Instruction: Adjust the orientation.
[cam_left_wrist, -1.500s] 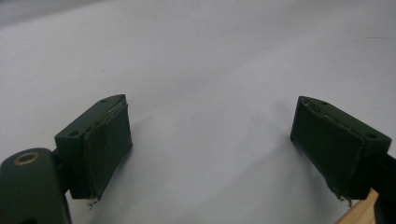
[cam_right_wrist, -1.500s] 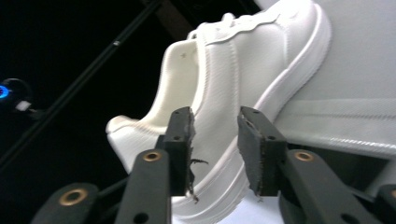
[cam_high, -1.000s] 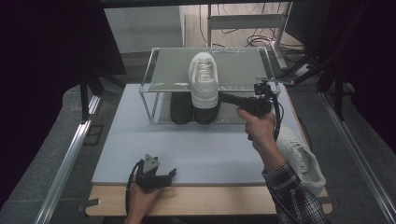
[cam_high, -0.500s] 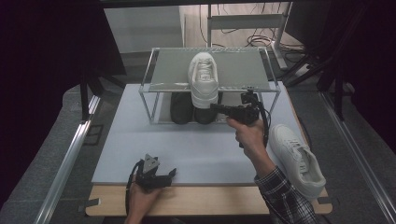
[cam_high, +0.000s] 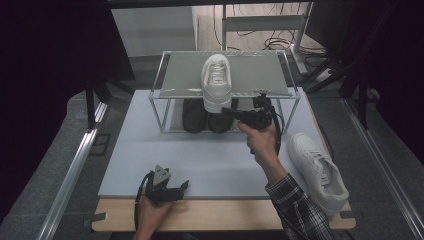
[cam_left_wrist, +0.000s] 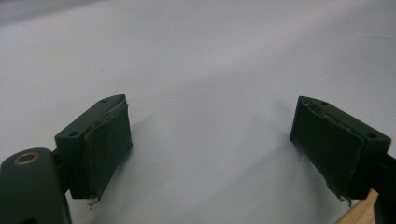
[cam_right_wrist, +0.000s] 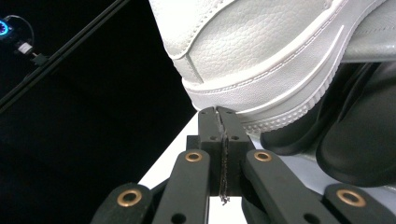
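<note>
**Right gripper closes in on the shelf-top sneaker**

And the right gripper (cam_high: 231, 113) has swung leftward since a second ago, when it sat out by the rack's right post; now its tip is right under the heel of the white leather sneaker (cam_high: 216, 82) standing on the top deck of the clear-framed two-tier shoe rack (cam_high: 175, 92). From the right gripper view, the jaws are pressed flat together with nothing between them, tips just at the shoe's ribbed white sole (cam_right_wrist: 280, 100), and I cannot tell whether they touch it. That heel overhangs the rack's front edge. Below it, a pair of black shoes (cam_high: 206, 116) sits on the lower level.

The arm's shift has uncovered the second white sneaker (cam_high: 318, 171), lying near the right edge of the pale grey table mat (cam_high: 200, 155), toe past the mat's corner onto the wooden table edge (cam_high: 220, 215).

Left gripper (cam_high: 181, 188) hasn't budged: resting at the mat's near edge, jaws spread wide over bare mat (cam_left_wrist: 210, 93). Plenty of open mat between the two grippers, and clear room left of the rack.
</note>
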